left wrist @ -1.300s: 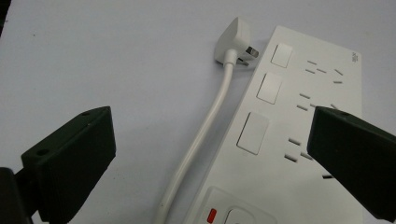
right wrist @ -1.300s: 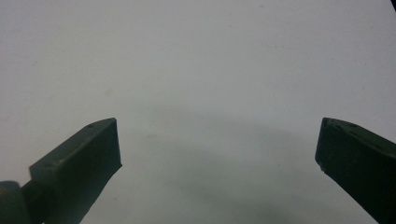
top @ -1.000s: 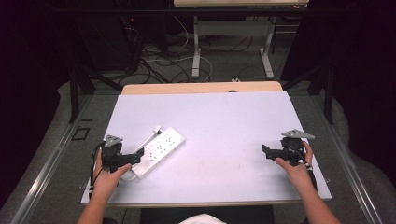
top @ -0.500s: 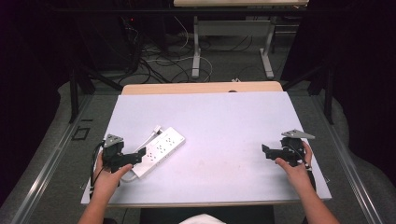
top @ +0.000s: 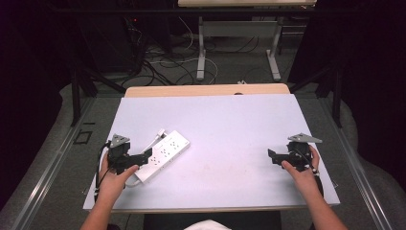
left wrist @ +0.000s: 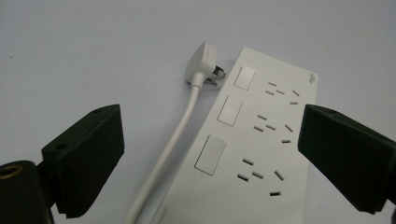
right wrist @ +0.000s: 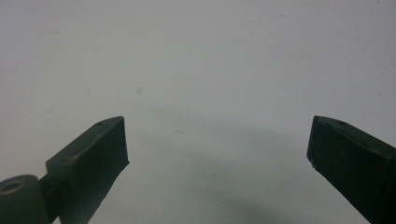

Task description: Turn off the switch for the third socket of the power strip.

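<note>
The left gripper (left wrist: 212,154) has its jaws spread wide and grips nothing — between them lies the white power strip (left wrist: 261,140), flat on the white table (top: 230,124), its three switches and socket slots facing up. The strip's near end runs under the gap, closer to the right-hand jaw. Its white cord (left wrist: 173,154) passes between the jaws beside the strip, ending in a plug (left wrist: 201,63) just beyond them, prongs touching the strip's far corner. The right gripper (right wrist: 217,154), well apart across the table, also stands wide open — bare tabletop between its jaws.
</note>
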`<state>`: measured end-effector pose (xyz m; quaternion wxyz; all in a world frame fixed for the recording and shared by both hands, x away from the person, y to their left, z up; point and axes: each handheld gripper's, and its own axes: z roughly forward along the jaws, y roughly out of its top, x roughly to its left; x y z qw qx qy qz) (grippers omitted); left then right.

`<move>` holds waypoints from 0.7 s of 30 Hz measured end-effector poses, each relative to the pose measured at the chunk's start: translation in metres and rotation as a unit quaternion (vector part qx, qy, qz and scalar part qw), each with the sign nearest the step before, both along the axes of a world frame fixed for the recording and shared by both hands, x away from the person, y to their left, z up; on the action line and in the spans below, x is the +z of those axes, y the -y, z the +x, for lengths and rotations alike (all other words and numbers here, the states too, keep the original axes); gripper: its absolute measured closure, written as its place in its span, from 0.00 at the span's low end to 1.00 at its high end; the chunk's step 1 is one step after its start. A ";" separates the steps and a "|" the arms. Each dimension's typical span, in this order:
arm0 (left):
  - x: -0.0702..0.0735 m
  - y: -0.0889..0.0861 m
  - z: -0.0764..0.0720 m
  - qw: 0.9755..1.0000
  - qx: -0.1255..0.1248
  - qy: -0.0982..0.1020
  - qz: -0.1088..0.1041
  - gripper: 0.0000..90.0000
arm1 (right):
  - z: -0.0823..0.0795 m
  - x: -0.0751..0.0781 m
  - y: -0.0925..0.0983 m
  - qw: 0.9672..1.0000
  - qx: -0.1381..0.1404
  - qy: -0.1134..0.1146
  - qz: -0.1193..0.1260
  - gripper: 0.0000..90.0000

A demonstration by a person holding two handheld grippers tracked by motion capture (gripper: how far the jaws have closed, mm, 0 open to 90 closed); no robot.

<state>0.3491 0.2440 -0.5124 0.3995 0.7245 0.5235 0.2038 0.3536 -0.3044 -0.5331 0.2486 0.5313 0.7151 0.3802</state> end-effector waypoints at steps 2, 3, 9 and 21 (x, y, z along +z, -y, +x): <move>0.003 0.001 0.001 1.000 -0.003 0.000 0.005 0.09 | -0.001 0.000 -0.001 1.000 -0.003 0.002 0.000 0.06; 0.004 0.003 0.002 1.000 -0.002 0.002 0.003 0.09 | -0.001 0.000 -0.001 1.000 -0.003 0.002 0.000 0.06; 0.011 0.007 0.005 1.000 -0.006 -0.002 0.011 0.11 | -0.002 0.002 -0.002 1.000 0.009 0.011 0.001 0.05; 0.028 0.022 0.016 0.999 -0.023 -0.005 0.023 0.17 | -0.003 0.002 -0.005 1.000 0.024 0.009 0.000 0.00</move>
